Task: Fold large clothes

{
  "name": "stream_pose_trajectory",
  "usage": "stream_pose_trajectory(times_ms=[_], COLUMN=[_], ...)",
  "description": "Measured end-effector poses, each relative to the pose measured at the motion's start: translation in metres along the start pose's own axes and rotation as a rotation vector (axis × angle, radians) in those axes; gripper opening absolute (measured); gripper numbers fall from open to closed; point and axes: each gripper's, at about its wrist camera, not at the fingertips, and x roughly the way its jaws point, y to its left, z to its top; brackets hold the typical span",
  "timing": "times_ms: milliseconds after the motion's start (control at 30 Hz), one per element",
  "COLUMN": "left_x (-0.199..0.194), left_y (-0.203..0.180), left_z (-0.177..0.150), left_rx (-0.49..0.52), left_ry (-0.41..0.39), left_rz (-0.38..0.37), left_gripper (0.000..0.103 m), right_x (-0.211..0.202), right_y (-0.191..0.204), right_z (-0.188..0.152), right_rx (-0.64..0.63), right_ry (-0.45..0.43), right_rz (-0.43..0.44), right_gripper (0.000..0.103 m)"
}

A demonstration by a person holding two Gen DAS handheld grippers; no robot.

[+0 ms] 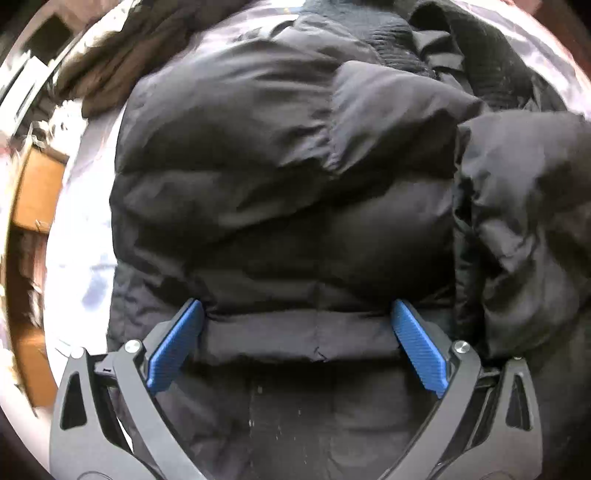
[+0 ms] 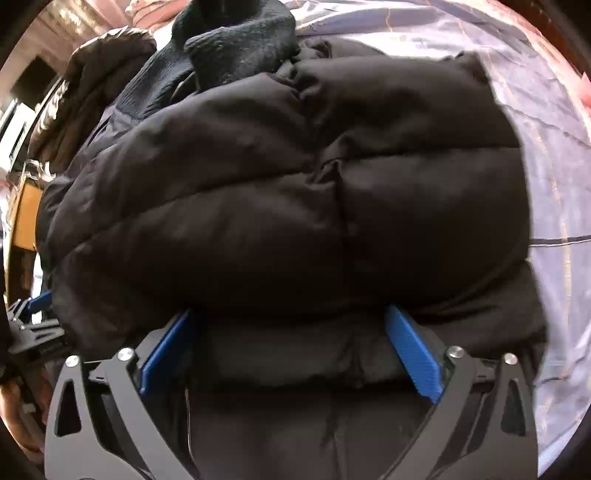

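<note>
Left wrist view: the left gripper (image 1: 297,317) points down at a big black puffy jacket (image 1: 280,192). Its two blue pads (image 1: 173,343) stand wide apart. A fat roll of the jacket's edge lies between them, and the pads sit right at the ends of that roll. I cannot tell if they press on it. The jacket is thick and soft, with stitched lines that split it into long puffy rows. The cloth is smooth and a little shiny, with small creases. It looks folded over on itself, one thick layer on top of another. On the right side a lumpy part (image 1: 528,206) bulges up.

The jacket lies on a pale bed sheet (image 1: 81,258). Past it, at the far end, are a black knit thing (image 1: 373,33) and a dark brown coat (image 1: 110,70). An orange-brown box (image 1: 37,188) shows at the left edge.

From the right wrist, the right gripper (image 2: 291,323) is wide open too, with the jacket's (image 2: 280,206) puffy edge between its pads (image 2: 412,350). Here the jacket looks like a fat round bundle. The sheet (image 2: 554,177) has thin lines on it. The left gripper (image 2: 33,314) peeks in at the far left, beside the jacket.
</note>
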Motion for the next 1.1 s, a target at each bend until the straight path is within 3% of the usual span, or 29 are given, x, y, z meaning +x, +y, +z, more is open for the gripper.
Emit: stream_pose_trajectory(times_ms=[67, 233, 333, 400, 433, 467, 533, 600, 733, 833, 900, 1000, 1033, 1100], left_x=[-0.007, -0.031, -0.011, 0.019, 0.023, 0.023, 0.006, -0.023, -0.072, -0.090, -0.091, -0.063, -0.044, -0.008], left_y=[-0.002, 0.019, 0.038, 0.045, 0.047, 0.050, 0.057, 0.065, 0.058, 0.021, -0.014, -0.050, -0.057, -0.055], left_z=[-0.001, -0.022, -0.035, -0.041, -0.041, -0.040, -0.037, -0.033, -0.026, -0.008, -0.005, 0.008, 0.008, 0.006], left_rx=[0.024, -0.004, -0.080, -0.108, -0.123, -0.139, -0.186, -0.245, -0.278, -0.208, -0.115, -0.007, 0.012, -0.025], left_ry=[-0.008, 0.000, 0.099, 0.215, 0.228, 0.230, 0.203, 0.114, -0.075, -0.125, -0.105, -0.067, -0.022, 0.123], left_rz=[0.011, -0.050, -0.051, -0.041, -0.056, -0.068, -0.090, -0.206, -0.363, -0.397, -0.345, -0.208, -0.191, -0.257], left_gripper=[0.101, 0.101, 0.101, 0.101, 0.101, 0.101, 0.101, 0.101, 0.101, 0.101, 0.101, 0.101, 0.101, 0.101], right_x=[-0.007, -0.048, -0.051, -0.023, -0.008, 0.010, 0.011, -0.008, -0.067, -0.095, -0.099, -0.093, -0.084, -0.068], right_y=[-0.002, -0.001, -0.003, -0.008, -0.012, -0.016, -0.022, -0.022, -0.011, -0.004, -0.001, 0.006, 0.015, 0.022], right_z=[-0.003, -0.036, -0.059, -0.068, -0.071, -0.073, -0.072, -0.065, -0.042, -0.008, 0.020, 0.088, 0.112, 0.164], right_rx=[0.010, 0.008, -0.014, 0.006, 0.017, 0.031, 0.071, 0.096, 0.086, 0.080, 0.078, 0.078, 0.074, 0.057], right_ry=[-0.011, -0.005, 0.008, 0.107, 0.159, 0.212, 0.222, 0.197, 0.025, -0.083, -0.126, -0.168, -0.167, -0.190], right_rz=[0.008, 0.042, -0.049, -0.097, -0.110, -0.117, -0.101, -0.073, 0.118, 0.200, 0.199, 0.171, 0.184, 0.141], right_gripper=[0.102, 0.102, 0.102, 0.102, 0.102, 0.102, 0.102, 0.102, 0.102, 0.102, 0.102, 0.102, 0.102, 0.102])
